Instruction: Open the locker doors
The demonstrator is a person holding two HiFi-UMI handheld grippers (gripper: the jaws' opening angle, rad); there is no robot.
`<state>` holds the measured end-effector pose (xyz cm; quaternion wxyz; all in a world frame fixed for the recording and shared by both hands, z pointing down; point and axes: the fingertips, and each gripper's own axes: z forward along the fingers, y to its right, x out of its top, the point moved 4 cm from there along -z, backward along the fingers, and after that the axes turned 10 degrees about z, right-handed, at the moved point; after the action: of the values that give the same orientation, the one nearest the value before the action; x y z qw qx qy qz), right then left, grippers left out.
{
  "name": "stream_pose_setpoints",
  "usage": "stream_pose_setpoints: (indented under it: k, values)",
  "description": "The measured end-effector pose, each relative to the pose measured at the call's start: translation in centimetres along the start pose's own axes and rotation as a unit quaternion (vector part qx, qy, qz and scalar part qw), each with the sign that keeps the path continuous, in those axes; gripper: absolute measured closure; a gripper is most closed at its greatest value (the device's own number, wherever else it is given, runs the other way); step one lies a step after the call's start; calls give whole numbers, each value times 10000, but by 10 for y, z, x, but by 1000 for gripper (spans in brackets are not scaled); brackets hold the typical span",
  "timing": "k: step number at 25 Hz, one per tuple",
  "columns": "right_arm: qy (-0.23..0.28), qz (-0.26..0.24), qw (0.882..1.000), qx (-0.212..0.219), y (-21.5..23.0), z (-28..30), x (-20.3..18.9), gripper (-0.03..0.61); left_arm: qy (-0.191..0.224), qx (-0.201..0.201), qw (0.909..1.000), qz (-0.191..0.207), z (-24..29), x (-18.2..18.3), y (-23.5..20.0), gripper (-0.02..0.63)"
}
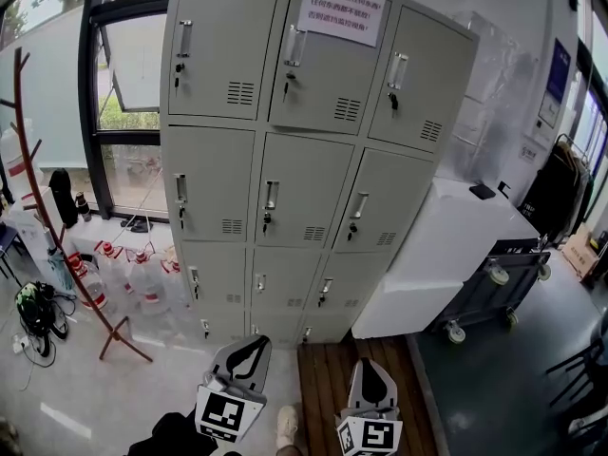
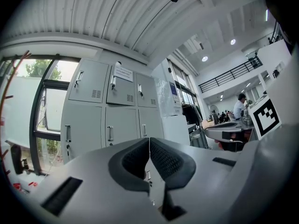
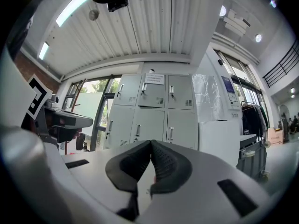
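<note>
A grey metal locker block (image 1: 304, 150) stands ahead, three columns of doors, all closed, each with a handle and a key. A white notice (image 1: 342, 9) is stuck on the top middle door. The lockers (image 2: 110, 104) also show in the left gripper view and the lockers (image 3: 152, 111) in the right gripper view. My left gripper (image 1: 249, 352) and right gripper (image 1: 372, 380) are at the bottom of the head view, well short of the lockers, pointing at them. Both are shut with nothing between the pads.
A red coat stand (image 1: 57, 217) leans at the left by the window, with water bottles (image 1: 133, 278) on the floor beside the lockers. A white cabinet (image 1: 446, 255) and a wheeled cart (image 1: 494, 288) stand to the right. A wooden mat (image 1: 328, 378) lies before the lockers.
</note>
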<state>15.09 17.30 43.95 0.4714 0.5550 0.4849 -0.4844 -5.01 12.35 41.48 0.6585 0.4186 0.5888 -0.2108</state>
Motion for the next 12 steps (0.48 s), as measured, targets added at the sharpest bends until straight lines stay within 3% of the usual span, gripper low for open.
stream_pose_setpoints:
  k: [7,12]
  values:
    - [-44,59,9999,123,19,57,-11,563,-156,56,9999,18,52,-13,-15,589]
    - [-109,109,9997,185,38,101,-17,563,46,163,9999,13,98,-20,-27,589]
